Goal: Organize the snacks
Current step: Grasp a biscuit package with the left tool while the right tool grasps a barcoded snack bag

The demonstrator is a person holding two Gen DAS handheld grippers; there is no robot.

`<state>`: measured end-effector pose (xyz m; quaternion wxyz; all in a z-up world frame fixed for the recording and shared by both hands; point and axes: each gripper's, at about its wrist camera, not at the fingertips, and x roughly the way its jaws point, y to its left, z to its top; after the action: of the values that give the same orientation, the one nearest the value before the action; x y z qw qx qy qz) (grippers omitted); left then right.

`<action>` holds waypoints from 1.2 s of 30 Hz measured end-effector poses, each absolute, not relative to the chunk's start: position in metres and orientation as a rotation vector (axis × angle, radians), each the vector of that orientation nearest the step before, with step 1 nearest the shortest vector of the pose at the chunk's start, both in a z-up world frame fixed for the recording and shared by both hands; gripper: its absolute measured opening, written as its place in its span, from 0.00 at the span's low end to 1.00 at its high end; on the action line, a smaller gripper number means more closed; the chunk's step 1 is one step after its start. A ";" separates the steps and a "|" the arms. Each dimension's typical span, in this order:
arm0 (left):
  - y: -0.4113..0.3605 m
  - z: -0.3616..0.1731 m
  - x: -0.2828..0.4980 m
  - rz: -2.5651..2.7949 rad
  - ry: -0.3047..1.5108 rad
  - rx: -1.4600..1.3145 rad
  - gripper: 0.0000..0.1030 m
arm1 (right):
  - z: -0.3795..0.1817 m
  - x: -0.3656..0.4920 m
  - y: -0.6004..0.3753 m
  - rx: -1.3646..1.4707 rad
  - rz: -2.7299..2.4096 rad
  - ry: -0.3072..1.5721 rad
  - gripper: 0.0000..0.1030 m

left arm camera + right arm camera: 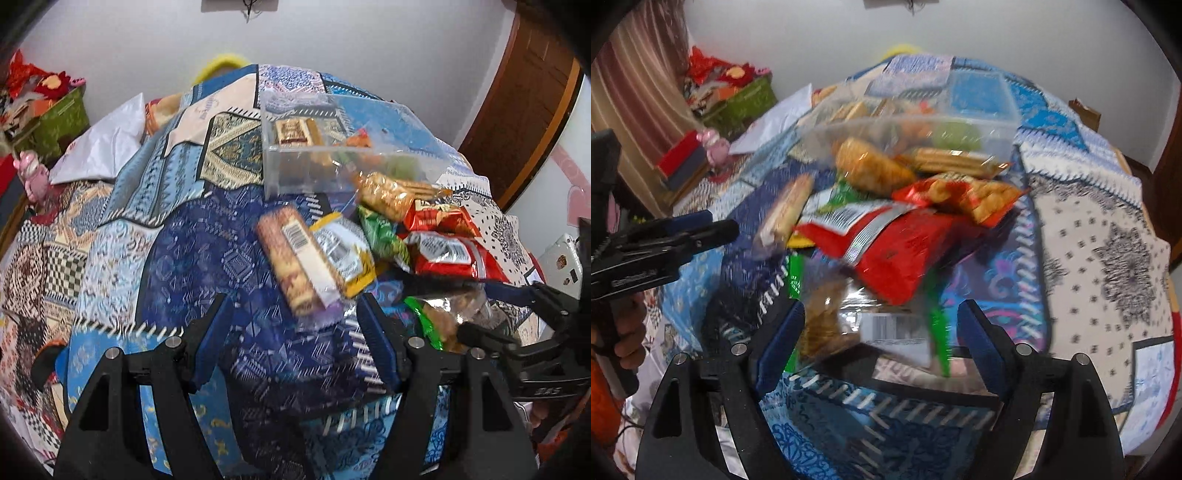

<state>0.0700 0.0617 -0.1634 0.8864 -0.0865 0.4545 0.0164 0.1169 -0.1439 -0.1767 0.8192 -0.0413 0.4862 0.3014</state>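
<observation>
Motion blur smeared both views, so most wrapper print was unreadable. The clear plastic box (317, 147) sat at twelve o'clock of the snack pile on the blue patchwork bedspread (207, 236), its contents half hidden by glare. From the left wrist view, the left claw (295, 328) stood spread over bare cloth, nothing between its pads, with the long biscuit roll in clear wrap (291, 258) just beyond at one o'clock. The right claw (882, 332) was cut off there at three o'clock. Only the right wrist view showed it spread wide around the clear packet of brown snacks with a green edge (842, 321), pads apart from it; the red foil packet (897, 251) lay at twelve o'clock, and a hand (628, 339) at nine.
</observation>
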 end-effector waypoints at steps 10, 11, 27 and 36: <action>0.070 -0.177 0.069 0.048 0.975 -0.220 0.67 | -0.196 0.121 -0.127 -0.150 0.635 1.036 0.96; 0.070 -0.177 0.072 0.046 0.973 -0.221 0.67 | -0.196 0.121 -0.129 -0.145 0.635 1.031 0.93; 0.074 -0.206 0.137 0.067 1.000 -0.270 0.67 | -0.174 0.127 -0.204 -0.038 0.512 0.974 0.70; 0.076 -0.220 0.152 0.047 0.990 -0.309 0.46 | -0.159 0.142 -0.227 -0.005 0.427 0.930 0.70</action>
<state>0.1521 0.0756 -0.2196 0.8683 -0.1474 0.4731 0.0225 0.1417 -0.2268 -0.1590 0.8719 -0.0023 0.4451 0.2042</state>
